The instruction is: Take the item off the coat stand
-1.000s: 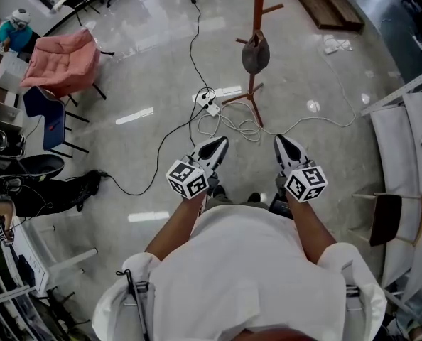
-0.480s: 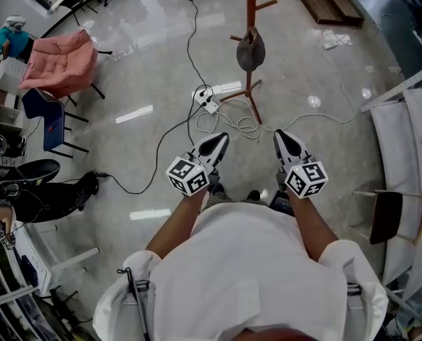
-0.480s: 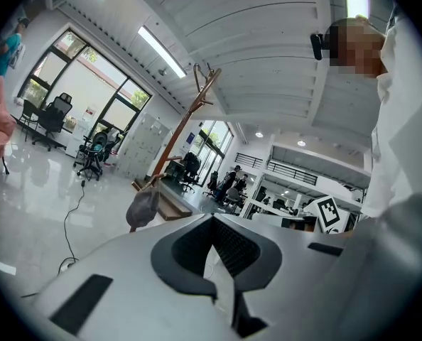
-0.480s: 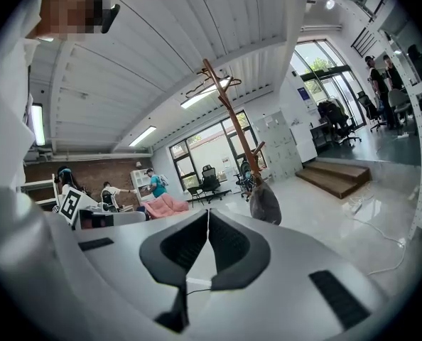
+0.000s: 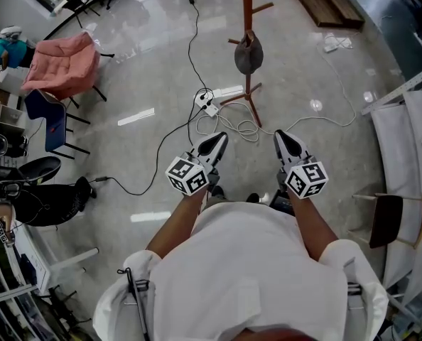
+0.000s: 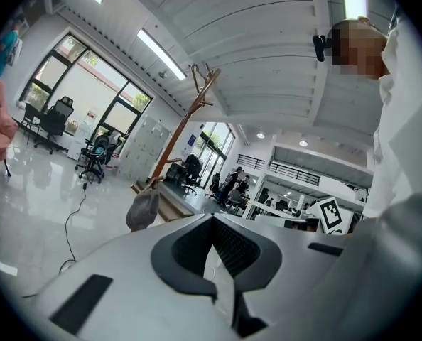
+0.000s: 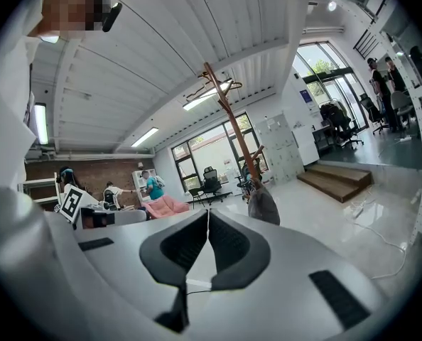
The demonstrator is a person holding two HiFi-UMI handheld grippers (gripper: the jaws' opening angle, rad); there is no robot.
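Note:
A red-brown wooden coat stand (image 5: 248, 20) stands on the glossy floor ahead of me. A grey cap-like item (image 5: 248, 54) hangs from one of its lower pegs. My left gripper (image 5: 221, 140) and right gripper (image 5: 278, 136) are held side by side in front of my chest, well short of the stand, both shut and empty. In the left gripper view the stand (image 6: 186, 123) and the item (image 6: 143, 209) lie left of the closed jaws (image 6: 213, 217). In the right gripper view the item (image 7: 263, 206) hangs just right of the closed jaws (image 7: 208, 212).
A white power strip (image 5: 209, 106) and looping cables (image 5: 243, 128) lie on the floor before the stand's feet. A pink chair (image 5: 62, 62) and a black bag (image 5: 51, 204) are at left. White furniture (image 5: 410, 148) and a brown seat (image 5: 386, 219) are at right. People stand far off.
The coat stand and its item sit slightly further left and higher in the head view. Both grippers keep the same place and stay shut.

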